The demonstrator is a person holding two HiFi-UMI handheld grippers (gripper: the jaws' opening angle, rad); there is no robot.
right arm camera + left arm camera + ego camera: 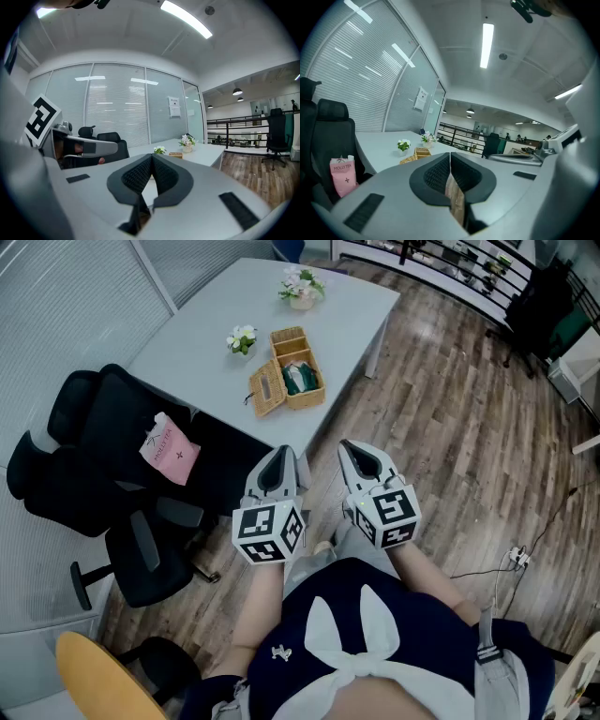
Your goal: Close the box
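In the head view, a wicker box [298,381] is seen in the upper middle of the frame, on a grey table [197,357]. The box is open. Its lid [267,388] is turned out to the left of the box and touches it. Something green and white is lying inside one compartment.

Two small flower pots are placed on the same table. One flower pot [242,339] is just up and left of the box. The other flower pot [301,289] is further up, near the far edge of the table.

A black office chair [112,456] is seen at the left of the frame, and a pink packet [170,451] is lying on it. The right part of the frame is filled by a wooden floor [450,427].

The left gripper [280,457] and the right gripper [356,451] are held side by side in the lower middle of the frame. They are near each other but not touching, and well apart from the box. Both are pointed toward the table.

In the left gripper view, the jaws are pressed together and nothing is held between them. The box is seen small, just above and left of the jaw tips. In the right gripper view, the jaws are also clenched together on nothing, and the box appears small near the middle of the frame.
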